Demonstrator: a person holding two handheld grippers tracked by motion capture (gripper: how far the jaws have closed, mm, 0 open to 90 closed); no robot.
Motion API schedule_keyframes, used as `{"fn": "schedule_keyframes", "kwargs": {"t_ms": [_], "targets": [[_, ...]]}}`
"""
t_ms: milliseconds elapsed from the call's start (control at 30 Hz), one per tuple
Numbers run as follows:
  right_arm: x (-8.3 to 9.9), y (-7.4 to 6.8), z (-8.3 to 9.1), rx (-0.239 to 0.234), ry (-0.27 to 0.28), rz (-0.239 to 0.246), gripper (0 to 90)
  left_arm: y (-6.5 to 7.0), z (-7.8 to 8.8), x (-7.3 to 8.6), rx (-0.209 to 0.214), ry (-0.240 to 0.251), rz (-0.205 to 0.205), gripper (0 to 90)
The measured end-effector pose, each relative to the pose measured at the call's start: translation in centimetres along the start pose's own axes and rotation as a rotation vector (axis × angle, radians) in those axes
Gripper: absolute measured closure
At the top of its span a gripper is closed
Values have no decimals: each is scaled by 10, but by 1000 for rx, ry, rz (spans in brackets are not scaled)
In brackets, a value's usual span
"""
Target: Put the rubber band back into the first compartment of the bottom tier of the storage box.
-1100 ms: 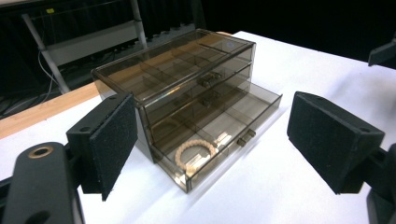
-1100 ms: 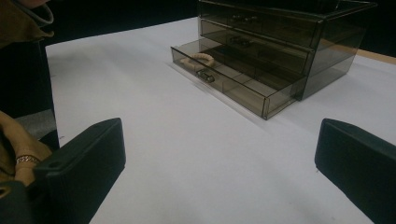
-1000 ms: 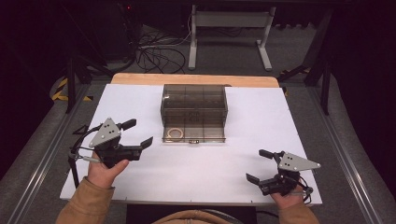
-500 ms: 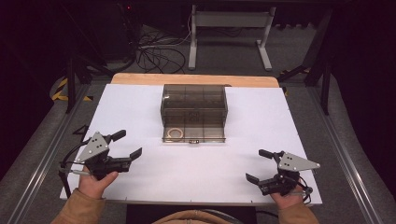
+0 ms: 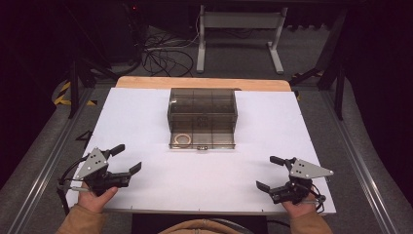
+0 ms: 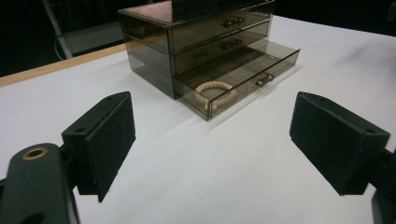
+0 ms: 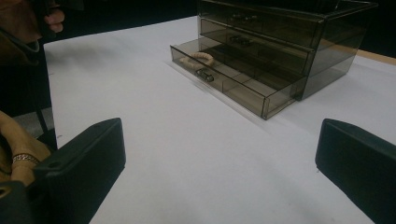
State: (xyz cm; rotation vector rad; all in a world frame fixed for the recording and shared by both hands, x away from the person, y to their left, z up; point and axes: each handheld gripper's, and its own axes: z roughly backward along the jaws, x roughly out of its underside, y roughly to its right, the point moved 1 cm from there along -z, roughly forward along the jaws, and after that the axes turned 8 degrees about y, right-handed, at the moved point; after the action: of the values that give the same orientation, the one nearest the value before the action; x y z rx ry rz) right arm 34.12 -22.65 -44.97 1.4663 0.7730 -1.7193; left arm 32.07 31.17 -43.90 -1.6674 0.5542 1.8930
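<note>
Both grippers — left (image 5: 127, 159), right (image 5: 267, 173) — gape wide, empty; chest (image 5: 202, 108) beyond, bottom drawer (image 5: 201, 140) out — bracelet (image 5: 183, 139) inside.

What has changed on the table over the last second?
The left gripper has drawn back toward the person and the table's near left corner, jaws open and empty throughout. The right gripper stayed put, also open. The drawer box is unchanged: bottom drawer pulled out, bracelet inside.

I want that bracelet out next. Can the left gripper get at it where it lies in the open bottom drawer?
Probably yes. The left gripper is open, the bracelet lies uncovered in the pulled-out drawer, and bare table lies between them.
</note>
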Motion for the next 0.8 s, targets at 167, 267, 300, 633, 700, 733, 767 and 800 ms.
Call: {"fn": "schedule_keyframes", "kwargs": {"t_ms": [167,267,300,633,700,733,767,800], "targets": [[0,1,0,1,-3,-2,18,-3,6,14,4,5,39,150],[1,2,0,2,-3,-4,17,-2,9,18,3,-4,-4,154],[1,2,0,3,-4,-7,16,-1,10,20,6,-1,-7,155],[1,2,-1,8,-14,-7,15,-1,11,17,-8,-13,30,130],[1,2,-1,7,-13,-9,16,-1,11,17,-10,-11,37,129],[1,2,0,8,-15,-10,16,-1,11,17,-11,-8,43,129],[1,2,0,8,-16,-10,16,-1,11,17,-12,-5,49,128],[1,2,0,9,-18,-11,16,-1,12,17,-11,0,58,127]]}}
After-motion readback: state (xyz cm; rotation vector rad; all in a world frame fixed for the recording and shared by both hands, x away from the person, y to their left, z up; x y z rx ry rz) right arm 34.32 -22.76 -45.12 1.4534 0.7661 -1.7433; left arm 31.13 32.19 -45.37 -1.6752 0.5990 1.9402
